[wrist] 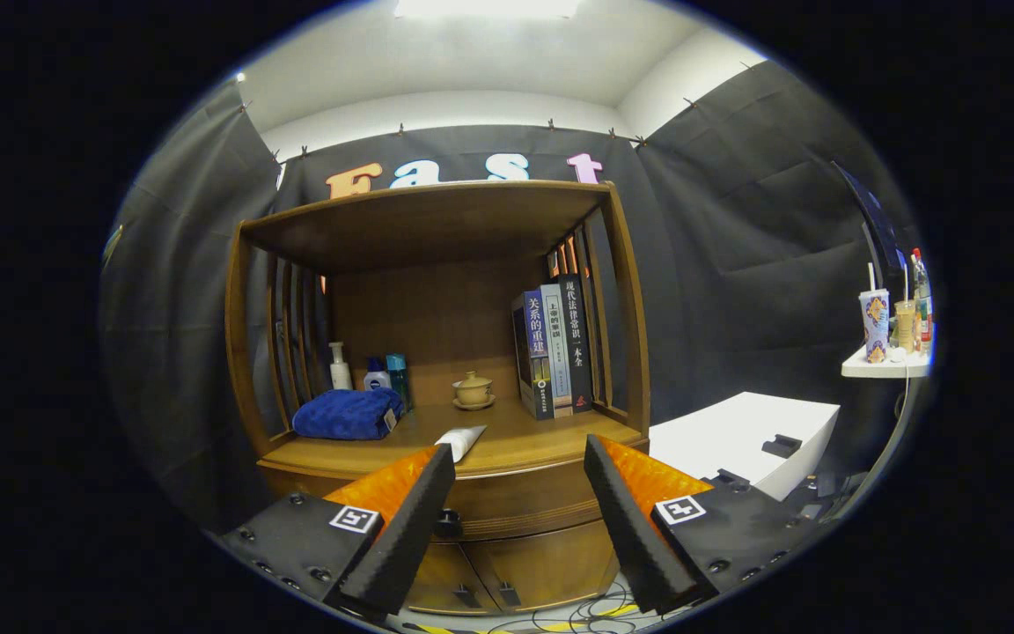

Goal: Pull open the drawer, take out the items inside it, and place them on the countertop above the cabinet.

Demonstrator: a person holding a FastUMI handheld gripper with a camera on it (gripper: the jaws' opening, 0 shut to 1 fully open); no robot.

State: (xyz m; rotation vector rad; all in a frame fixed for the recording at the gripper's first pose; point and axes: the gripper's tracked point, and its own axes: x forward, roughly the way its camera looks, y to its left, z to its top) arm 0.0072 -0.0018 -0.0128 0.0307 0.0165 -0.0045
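Observation:
A wooden cabinet stands ahead of me, its countertop (pixel 516 445) level with my fingertips. The drawer (pixel 516 504) sits just under the countertop, pushed in, with a small dark knob (pixel 447 521) beside my left finger. A white tube (pixel 461 439) lies on the countertop's front edge, just beyond the left fingertip. My gripper (pixel 520 458) is open, with nothing between its fingers, a short way in front of the drawer front.
On the countertop stand a folded blue towel (pixel 347 414), a few bottles (pixel 373 374), a small lidded teacup (pixel 473 389) and several upright books (pixel 553 348). Two cabinet doors (pixel 507 568) sit below the drawer. A white box (pixel 740 436) stands to the right, cables on the floor.

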